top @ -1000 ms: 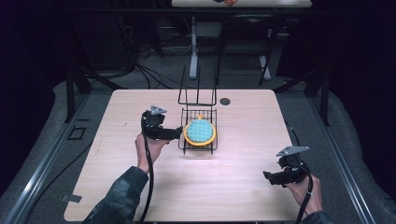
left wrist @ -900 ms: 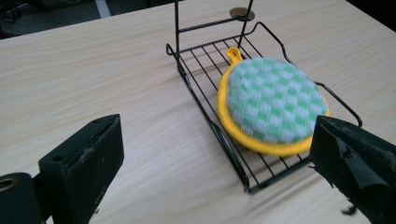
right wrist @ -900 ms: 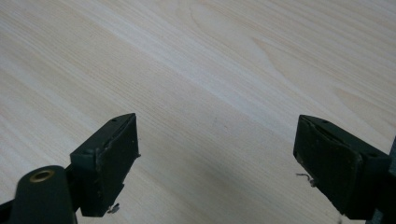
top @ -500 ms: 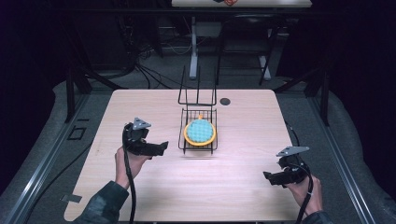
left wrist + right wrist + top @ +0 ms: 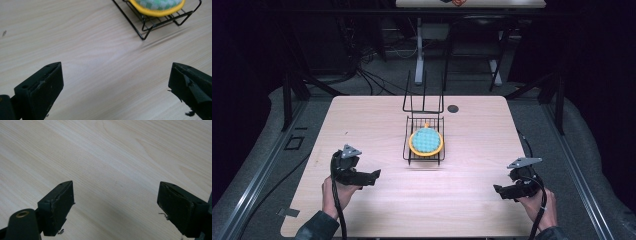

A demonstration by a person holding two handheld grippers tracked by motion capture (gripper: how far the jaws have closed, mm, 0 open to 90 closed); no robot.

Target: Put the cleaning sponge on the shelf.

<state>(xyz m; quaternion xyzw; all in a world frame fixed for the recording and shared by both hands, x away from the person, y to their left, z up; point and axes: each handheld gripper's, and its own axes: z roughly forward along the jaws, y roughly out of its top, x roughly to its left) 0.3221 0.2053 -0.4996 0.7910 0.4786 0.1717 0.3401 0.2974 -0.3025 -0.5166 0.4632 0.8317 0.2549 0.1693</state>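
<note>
Both claws hang open and empty: left claw [image 5: 373, 176], right claw [image 5: 499, 189]. Ahead of the left, a light yellow-rimmed plate [image 5: 426, 141] rests in a stiff wire rack [image 5: 409, 156]; best pinched by its rim.

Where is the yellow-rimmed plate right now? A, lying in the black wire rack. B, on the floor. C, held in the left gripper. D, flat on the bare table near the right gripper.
A: the yellow-rimmed plate lies in the black wire rack at mid-table, apart from the open, empty left gripper.
</note>
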